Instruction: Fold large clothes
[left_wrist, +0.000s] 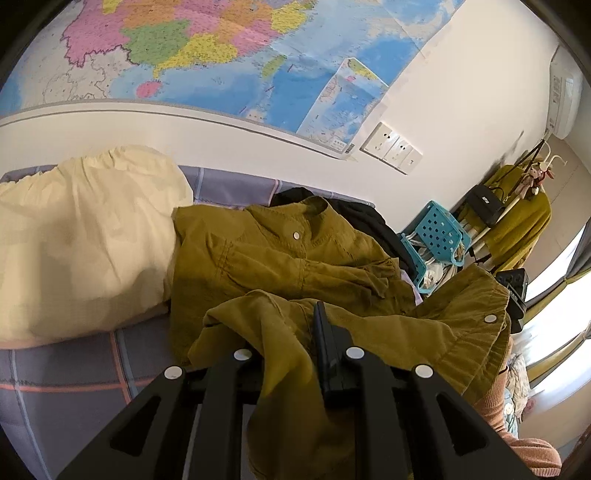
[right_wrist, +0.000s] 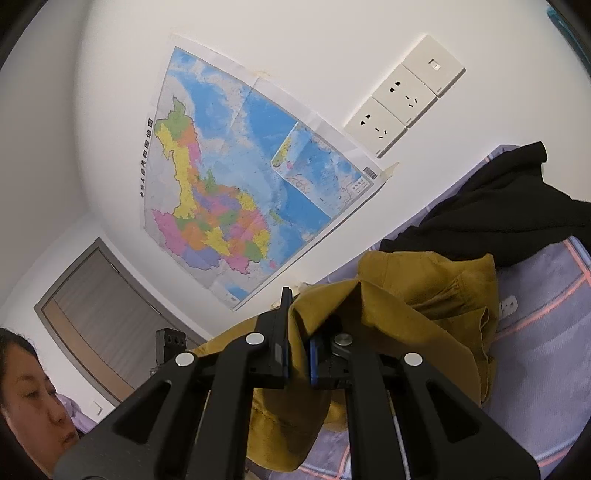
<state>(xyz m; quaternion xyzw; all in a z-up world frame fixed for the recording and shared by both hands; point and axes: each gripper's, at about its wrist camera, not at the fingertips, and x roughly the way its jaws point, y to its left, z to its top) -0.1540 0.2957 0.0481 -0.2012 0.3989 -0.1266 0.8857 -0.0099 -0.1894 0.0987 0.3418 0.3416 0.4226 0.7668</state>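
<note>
Jacket lies on bed, collar end ahead of both tools; left tool and right tool each clamp its near hem, lifted

Soft daylight, strong fisheye bend, mostly sharp

The window at the left wrist view's right edge is blown out to white and lights the room evenly; the pale wall reads clean, without glare. Shadows are soft, deepest under the olive jacket. Straight lines such as the map border curve, dark corners vignette both views, and the far right rim blurs slightly.
</note>
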